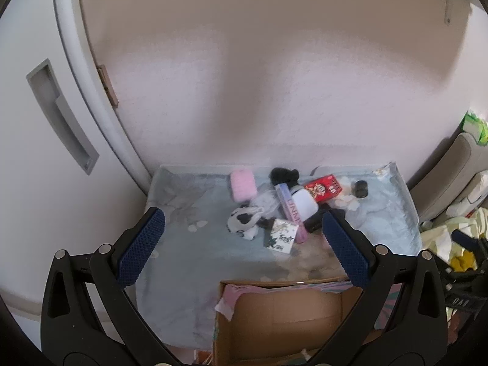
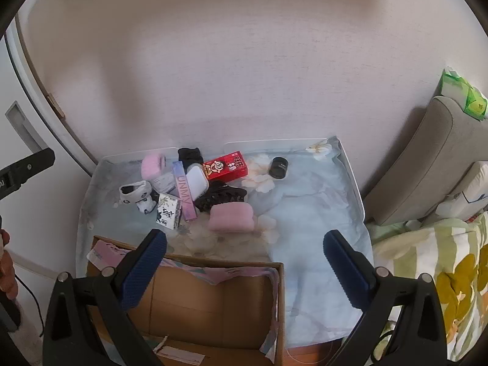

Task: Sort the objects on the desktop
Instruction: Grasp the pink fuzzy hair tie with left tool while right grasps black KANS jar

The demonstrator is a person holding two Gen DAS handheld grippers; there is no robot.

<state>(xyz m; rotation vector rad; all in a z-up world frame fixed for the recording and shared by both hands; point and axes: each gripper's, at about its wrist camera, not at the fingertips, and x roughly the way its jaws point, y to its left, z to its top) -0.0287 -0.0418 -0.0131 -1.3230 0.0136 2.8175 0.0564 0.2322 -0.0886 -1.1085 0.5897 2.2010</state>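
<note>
A pile of small objects lies at the back of a table under a pale blue cloth [image 2: 305, 213]: a red box [image 2: 227, 166], a long purple box [image 2: 184, 194], a white case [image 2: 197, 183], a black hair claw [image 2: 219, 196], a pink pouch [image 2: 231, 217], a pink fuzzy item [image 2: 152, 166], a black-and-white sock [image 2: 137, 196], a small printed box [image 2: 167, 212] and a black jar [image 2: 278, 167]. An open cardboard box [image 2: 213, 302] stands at the table's front. My left gripper [image 1: 242, 244] is open and empty above the table, short of the pile. My right gripper [image 2: 245, 262] is open and empty over the cardboard box's far rim.
A white door [image 1: 45, 122] with a recessed handle stands to the left. A grey cushion [image 2: 427, 158] with a green packet [image 2: 463, 94] on top and a patterned blanket [image 2: 442, 274] lie to the right. The wall is right behind the table.
</note>
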